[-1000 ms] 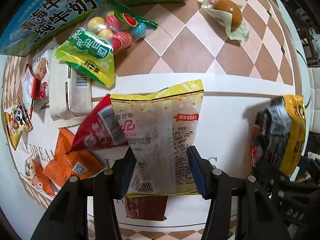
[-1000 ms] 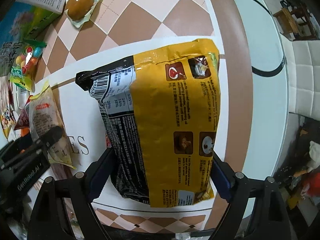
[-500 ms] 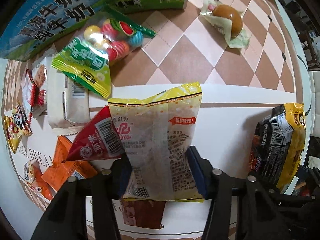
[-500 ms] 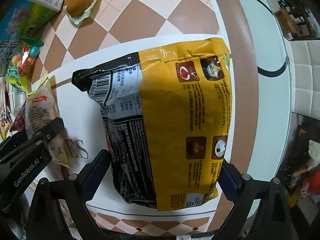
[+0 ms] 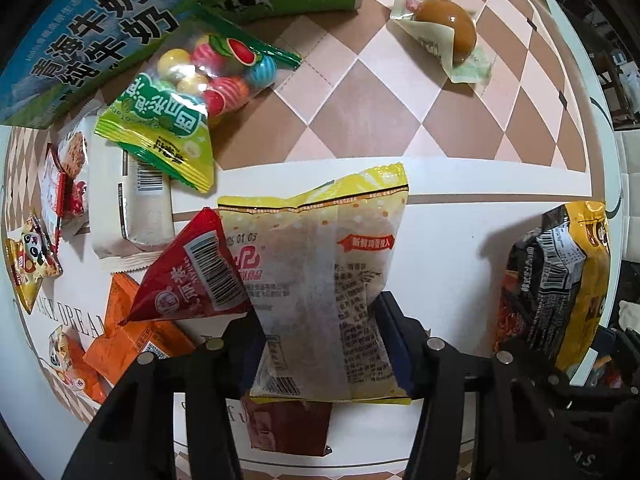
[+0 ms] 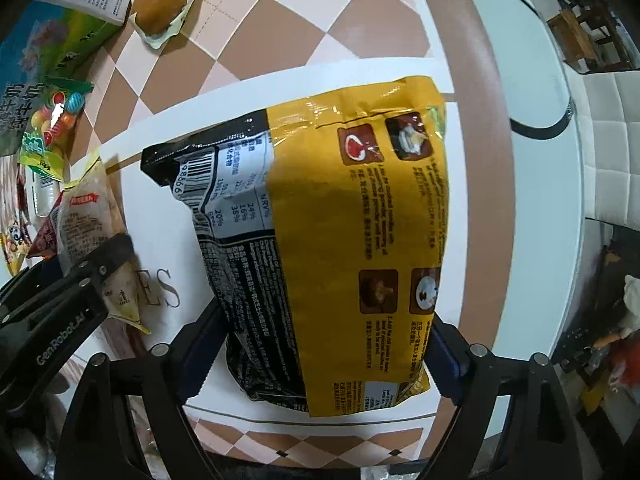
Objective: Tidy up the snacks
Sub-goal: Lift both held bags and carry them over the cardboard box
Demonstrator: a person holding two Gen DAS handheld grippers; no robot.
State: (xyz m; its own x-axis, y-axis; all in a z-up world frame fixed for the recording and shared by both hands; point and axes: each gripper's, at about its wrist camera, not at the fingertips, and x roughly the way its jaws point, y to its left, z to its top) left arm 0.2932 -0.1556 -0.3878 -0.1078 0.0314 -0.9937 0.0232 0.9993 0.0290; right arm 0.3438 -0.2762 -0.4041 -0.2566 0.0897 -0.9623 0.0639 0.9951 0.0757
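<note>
A yellow, half-clear snack packet [image 5: 320, 280] hangs between the fingers of my left gripper [image 5: 322, 344]. Both pads touch its sides while the jaws are opening. It hovers over a red packet [image 5: 192, 280] and a dark red one [image 5: 288, 424] on the white mat [image 5: 440, 240]. My right gripper [image 6: 320, 356] has a big yellow-and-black noodle pack [image 6: 352, 240] across its wide jaws, which are closing on it. The left wrist view shows that pack [image 5: 560, 280] upright at the far right. The right wrist view has the yellow packet [image 6: 88, 216] at the left.
A blue-green milk carton [image 5: 100, 32] lies at the back left, with a bag of coloured candy balls [image 5: 180, 108] leaning on a white wrapped bar [image 5: 128, 200]. Orange packets [image 5: 128, 344] sit at the front left. A packed brown egg [image 5: 444, 28] rests on the checked cloth. The round table edge [image 6: 540, 200] curves past on the right.
The yellow packet has tilted a little in the left fingers and drifted slightly over the mat. The right gripper has risen slightly with the noodle pack.
</note>
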